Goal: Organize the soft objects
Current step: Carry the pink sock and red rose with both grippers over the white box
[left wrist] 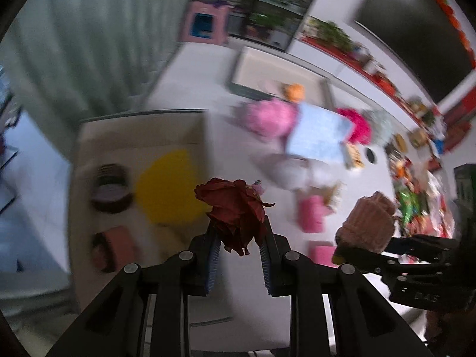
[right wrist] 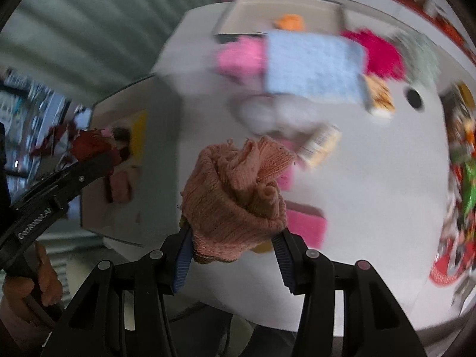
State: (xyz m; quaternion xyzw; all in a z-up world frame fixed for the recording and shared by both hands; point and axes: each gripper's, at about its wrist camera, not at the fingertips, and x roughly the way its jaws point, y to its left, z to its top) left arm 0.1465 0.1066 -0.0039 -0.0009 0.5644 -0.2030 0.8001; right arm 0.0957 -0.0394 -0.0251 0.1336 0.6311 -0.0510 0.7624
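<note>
Both grippers loaded, raised over the white table (right wrist: 372,196).
Left gripper (left wrist: 239,238) clamped on dark red cloth (left wrist: 235,212); right gripper (right wrist: 233,239) clamped on peach knit (right wrist: 235,196). Farther off, blurred: blue cloth (right wrist: 312,65), pink cloth (right wrist: 241,56), tray (left wrist: 89,154) at left.

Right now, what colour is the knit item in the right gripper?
Salmon pink knit glove, clearest in the right wrist view.
</note>
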